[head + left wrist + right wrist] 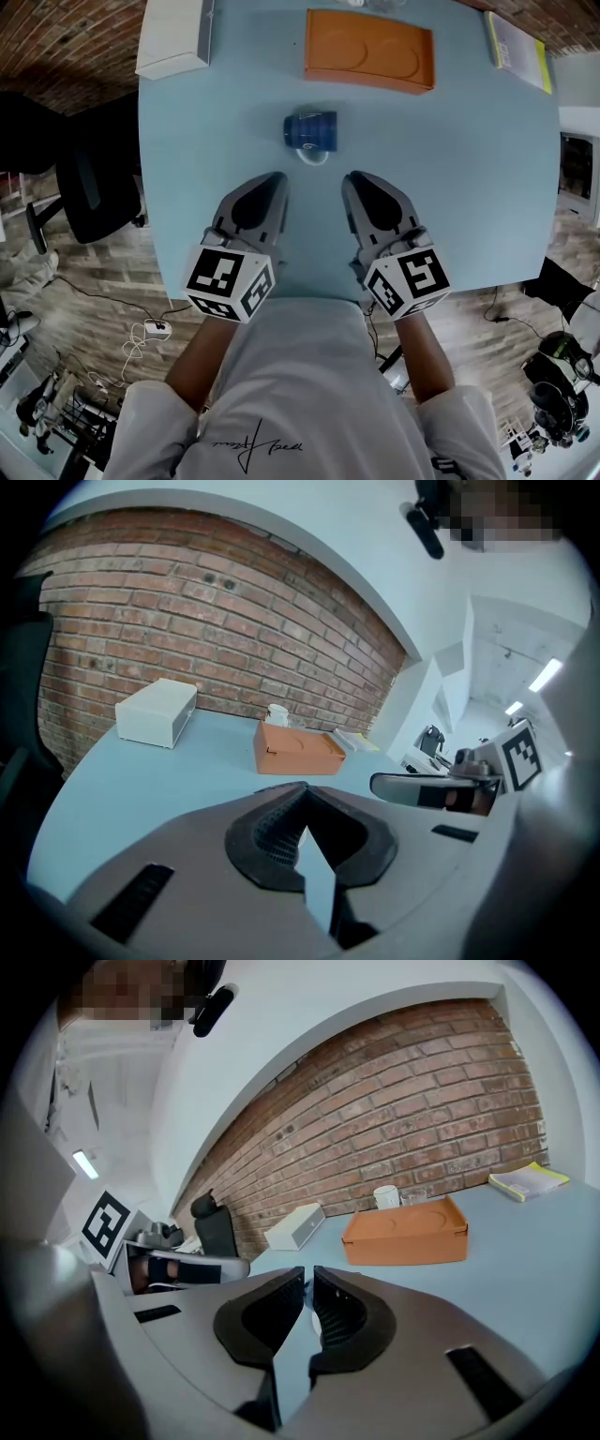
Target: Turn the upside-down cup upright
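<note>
Closest to the person, both tools hung over the near edge of the counter (450, 187). The left hand-held gripper (272, 180) had its jaws pressed together at the tips with nothing in them. The right hand-held gripper (357, 180) was the same deal, closed down to a thin slit and empty. They sat side by side, noses pointed at the cup.

The cup (309, 129) was a little further in, about mid-counter, in line with the gap between the two tools and clear of both. Blue body with a bit of white showing at its near end. From above I honestly couldn't swear which way its mouth faced, but nothing suggested it had been righted.

Past that was an orange box (368, 49), with a white box (173, 37) and a booklet (517, 42) off in the far corners.

So my read: zero progress on the flip. Reaching in, grabbing, turning and setting down were all left to do.
</note>
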Motion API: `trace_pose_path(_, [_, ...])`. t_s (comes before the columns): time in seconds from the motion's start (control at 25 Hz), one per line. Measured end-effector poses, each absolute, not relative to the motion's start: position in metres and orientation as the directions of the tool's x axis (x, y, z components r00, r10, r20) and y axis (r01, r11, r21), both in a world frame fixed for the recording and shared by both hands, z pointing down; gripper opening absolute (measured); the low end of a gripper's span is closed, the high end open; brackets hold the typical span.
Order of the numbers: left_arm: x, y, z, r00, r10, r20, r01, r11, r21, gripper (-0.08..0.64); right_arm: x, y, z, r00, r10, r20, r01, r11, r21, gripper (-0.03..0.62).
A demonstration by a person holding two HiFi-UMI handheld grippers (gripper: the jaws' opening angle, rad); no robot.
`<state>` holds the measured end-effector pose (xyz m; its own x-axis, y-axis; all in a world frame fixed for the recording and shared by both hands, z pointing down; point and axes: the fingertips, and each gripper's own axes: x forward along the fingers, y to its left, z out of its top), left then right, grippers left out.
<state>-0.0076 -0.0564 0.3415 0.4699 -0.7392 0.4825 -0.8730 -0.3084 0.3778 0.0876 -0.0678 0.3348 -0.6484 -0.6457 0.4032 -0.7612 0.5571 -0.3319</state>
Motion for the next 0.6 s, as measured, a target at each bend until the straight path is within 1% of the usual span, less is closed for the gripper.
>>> trace_pose_path(0.6, [-0.01,-0.08,0.37,0.448,-0.723,0.527,-0.886,-0.281,0.368,0.009,0.084,-0.089,0.368,-0.671,-0.593,0.444,-0.74,0.569,-0.359,0.023])
